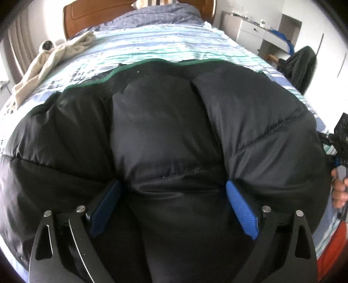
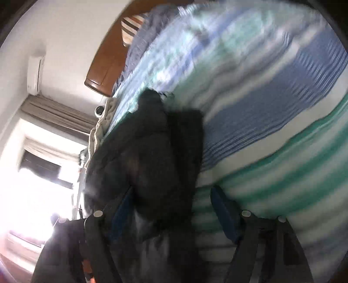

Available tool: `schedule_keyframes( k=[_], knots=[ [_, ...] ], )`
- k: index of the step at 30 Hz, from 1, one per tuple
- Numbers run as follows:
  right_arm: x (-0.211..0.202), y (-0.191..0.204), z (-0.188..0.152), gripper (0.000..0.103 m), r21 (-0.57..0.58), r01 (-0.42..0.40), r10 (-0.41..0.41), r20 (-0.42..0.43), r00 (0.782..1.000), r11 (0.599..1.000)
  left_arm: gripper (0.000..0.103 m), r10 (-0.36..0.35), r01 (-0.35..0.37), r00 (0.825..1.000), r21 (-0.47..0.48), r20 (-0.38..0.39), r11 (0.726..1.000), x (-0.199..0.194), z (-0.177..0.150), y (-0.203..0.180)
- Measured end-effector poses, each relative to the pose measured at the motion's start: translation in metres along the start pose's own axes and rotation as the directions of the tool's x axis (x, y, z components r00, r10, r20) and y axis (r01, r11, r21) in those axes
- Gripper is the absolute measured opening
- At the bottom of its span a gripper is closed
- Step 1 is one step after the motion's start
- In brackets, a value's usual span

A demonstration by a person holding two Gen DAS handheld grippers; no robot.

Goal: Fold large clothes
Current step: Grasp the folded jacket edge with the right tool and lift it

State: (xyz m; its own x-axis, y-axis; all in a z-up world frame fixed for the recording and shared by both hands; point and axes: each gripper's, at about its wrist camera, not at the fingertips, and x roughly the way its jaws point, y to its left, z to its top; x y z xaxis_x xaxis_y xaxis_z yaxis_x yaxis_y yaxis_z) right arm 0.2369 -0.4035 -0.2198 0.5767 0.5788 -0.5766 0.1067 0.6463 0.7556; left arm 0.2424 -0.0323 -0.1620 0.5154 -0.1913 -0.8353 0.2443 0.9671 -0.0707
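A large black puffer jacket [image 1: 165,130] with a green hem edge lies spread on the striped bed [image 1: 174,43]. My left gripper [image 1: 173,187] is open, its blue pads [image 1: 241,209] pressed into the jacket's near edge on both sides of a bulge of fabric. In the right wrist view, tilted and blurred, the jacket [image 2: 152,152] runs between the fingers of my right gripper [image 2: 171,193], which stands open at the jacket's side, over the bed sheet [image 2: 271,108]. The right gripper also shows at the right edge of the left wrist view [image 1: 341,139], held by a hand.
A beige garment [image 1: 50,63] lies on the bed's far left. A wooden headboard [image 1: 71,15] and blue quilt [image 1: 161,15] are at the far end. A white desk [image 1: 261,30] and dark chair [image 1: 300,63] stand to the right. A bright window [image 2: 32,185] is on the left.
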Motion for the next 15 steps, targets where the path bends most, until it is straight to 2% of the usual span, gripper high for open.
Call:
schedule_keyframes(
  k=[2, 3, 5, 7, 10, 11, 14, 15],
  knots=[
    [0.007, 0.006, -0.001, 0.076, -0.009, -0.02, 0.02, -0.039, 0.999, 1.0, 0.096, 0.003, -0.003, 1.0, 0.001, 0.004, 1.0, -0.001, -0.003, -0.001],
    [0.014, 0.008, -0.001, 0.073, -0.014, -0.041, 0.039, -0.079, 0.996, 0.999, 0.097, 0.003, -0.003, 1.0, 0.002, 0.007, 1.0, -0.001, -0.005, 0.0],
    [0.024, 0.016, -0.004, 0.053, -0.031, -0.057, 0.053, -0.121, 0.991, 0.998, 0.097, 0.001, -0.001, 1.0, 0.003, 0.012, 1.0, -0.001, -0.006, -0.002],
    [0.014, 0.031, -0.009, 0.026, -0.062, -0.058, 0.054, -0.063, 0.997, 0.996, 0.097, -0.004, 0.004, 1.0, 0.003, 0.007, 1.0, -0.001, -0.004, -0.001],
    [-0.013, 0.069, -0.021, 0.025, -0.127, -0.094, 0.101, 0.049, 0.994, 0.987, 0.091, 0.009, -0.009, 0.999, -0.009, -0.033, 1.0, -0.009, 0.005, 0.005],
    [-0.021, 0.086, -0.025, 0.025, -0.164, -0.097, 0.111, 0.08, 0.991, 0.982, 0.085, 0.008, -0.009, 0.999, -0.023, -0.042, 1.0, -0.019, 0.01, 0.008],
    [-0.04, 0.15, -0.044, 0.025, -0.327, -0.029, 0.082, 0.149, 0.985, 0.945, 0.087, -0.048, 0.051, 0.998, -0.055, 0.05, 0.997, -0.069, 0.035, 0.019],
    [-0.04, 0.182, -0.057, 0.025, -0.416, 0.034, 0.044, 0.174, 0.984, 0.909, 0.09, -0.101, 0.106, 0.991, -0.054, 0.089, 0.993, -0.094, 0.05, 0.022]
  ],
)
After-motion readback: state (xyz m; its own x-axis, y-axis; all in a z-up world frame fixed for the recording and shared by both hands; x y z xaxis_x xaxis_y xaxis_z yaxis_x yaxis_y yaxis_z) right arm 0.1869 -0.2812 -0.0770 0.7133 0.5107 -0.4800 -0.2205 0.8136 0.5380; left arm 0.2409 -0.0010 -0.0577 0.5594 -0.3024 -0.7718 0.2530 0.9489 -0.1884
